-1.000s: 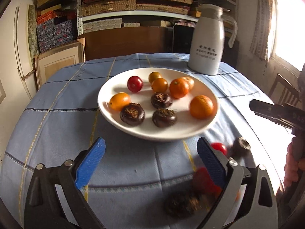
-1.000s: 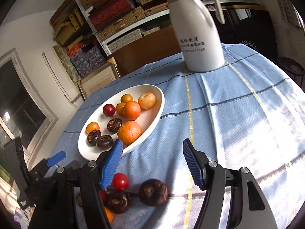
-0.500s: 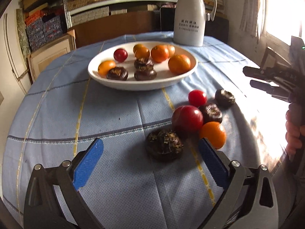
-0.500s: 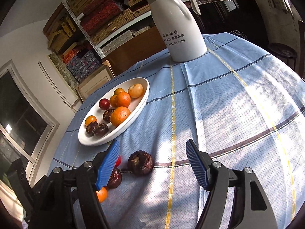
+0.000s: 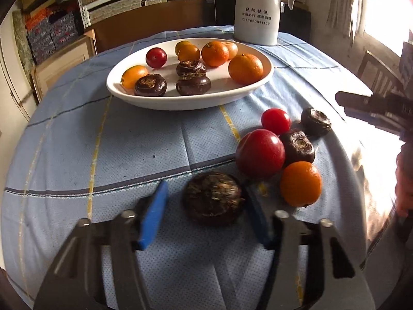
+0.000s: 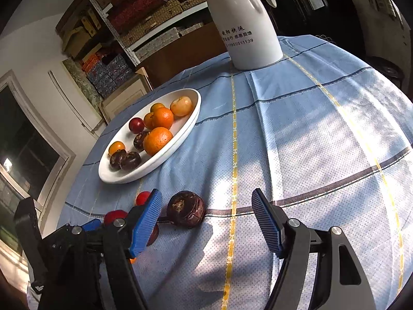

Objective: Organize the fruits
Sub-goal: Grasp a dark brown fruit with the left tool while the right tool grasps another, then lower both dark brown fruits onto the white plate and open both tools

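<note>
A rough dark water chestnut [image 5: 213, 197] lies on the blue cloth between the fingers of my left gripper [image 5: 205, 193]. The jaws are closing; the right pad is at its side, and a gap remains at the left pad [image 5: 155, 214]. Beside it lie a big red fruit [image 5: 260, 152], a cherry tomato [image 5: 275, 121], an orange [image 5: 300, 183] and two more chestnuts [image 5: 298, 146]. The white plate [image 5: 191, 102] behind holds oranges, a tomato and three chestnuts. My right gripper [image 6: 206, 206] is open, with one chestnut [image 6: 185, 213] just ahead of its left finger.
A white thermos jug [image 5: 256, 13] stands at the back of the round table, behind the plate [image 6: 144, 173]. The table edge drops off close to the loose fruits on the right, with a wooden chair [image 5: 374, 69] beyond. Shelves of boxes line the wall.
The left gripper dipped toward the loose fruits and its wide jaws narrowed around the near chestnut. The right gripper came lower and closer to its chestnut, staying open.
</note>
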`<state>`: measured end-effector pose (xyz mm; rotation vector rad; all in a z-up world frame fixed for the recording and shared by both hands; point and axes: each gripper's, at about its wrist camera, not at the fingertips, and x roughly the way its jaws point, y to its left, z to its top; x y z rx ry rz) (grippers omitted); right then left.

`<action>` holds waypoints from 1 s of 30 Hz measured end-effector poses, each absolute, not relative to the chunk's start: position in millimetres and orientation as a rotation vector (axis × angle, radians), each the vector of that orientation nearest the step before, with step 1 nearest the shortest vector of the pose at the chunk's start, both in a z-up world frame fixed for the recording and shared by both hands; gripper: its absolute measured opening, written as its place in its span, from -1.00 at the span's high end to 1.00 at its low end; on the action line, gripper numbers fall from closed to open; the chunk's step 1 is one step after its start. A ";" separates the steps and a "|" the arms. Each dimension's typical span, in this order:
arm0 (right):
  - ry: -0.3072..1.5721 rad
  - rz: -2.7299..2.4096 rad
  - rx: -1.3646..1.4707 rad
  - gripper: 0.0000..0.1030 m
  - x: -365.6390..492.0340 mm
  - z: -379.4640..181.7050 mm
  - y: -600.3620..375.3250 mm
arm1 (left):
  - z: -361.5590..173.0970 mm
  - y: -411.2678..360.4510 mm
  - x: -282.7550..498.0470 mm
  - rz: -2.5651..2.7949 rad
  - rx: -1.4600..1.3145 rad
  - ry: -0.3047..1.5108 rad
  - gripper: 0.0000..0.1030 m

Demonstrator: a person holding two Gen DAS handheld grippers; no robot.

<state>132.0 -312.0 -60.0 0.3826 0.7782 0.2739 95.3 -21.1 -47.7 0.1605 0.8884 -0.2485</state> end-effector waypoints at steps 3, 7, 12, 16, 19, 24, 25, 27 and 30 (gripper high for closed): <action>0.791 0.295 0.352 -0.17 132.4 -61.6 -304.7 | -47.1 -16.7 95.5 -0.248 0.135 0.887 0.11; 0.793 0.296 0.272 -0.05 130.6 -61.9 -291.0 | -45.5 -11.7 95.6 -0.230 0.114 0.880 0.11; 0.818 0.296 0.188 -0.05 133.6 -64.2 -275.1 | -45.5 -2.0 99.5 -0.171 0.103 0.883 0.11; 0.852 0.293 0.138 0.05 139.0 -69.2 -264.6 | -46.4 -4.6 100.1 -0.163 0.121 0.889 0.10; 0.854 0.289 0.129 0.10 139.1 -69.4 -263.2 | -46.4 -5.0 100.5 -0.163 0.122 0.890 0.10; 0.839 0.289 0.124 0.21 136.1 -67.0 -263.6 | -43.7 -5.5 96.1 -0.162 0.129 0.860 0.12; 0.831 0.291 0.129 0.22 134.9 -65.9 -264.4 | -42.2 -5.4 94.4 -0.161 0.131 0.849 0.12; 0.817 0.294 0.145 0.22 133.2 -63.6 -267.5 | -37.9 -3.9 90.5 -0.160 0.123 0.819 0.12; 0.806 0.294 0.176 0.22 132.2 -62.0 -273.0 | -31.2 1.7 87.1 -0.159 0.098 0.781 0.12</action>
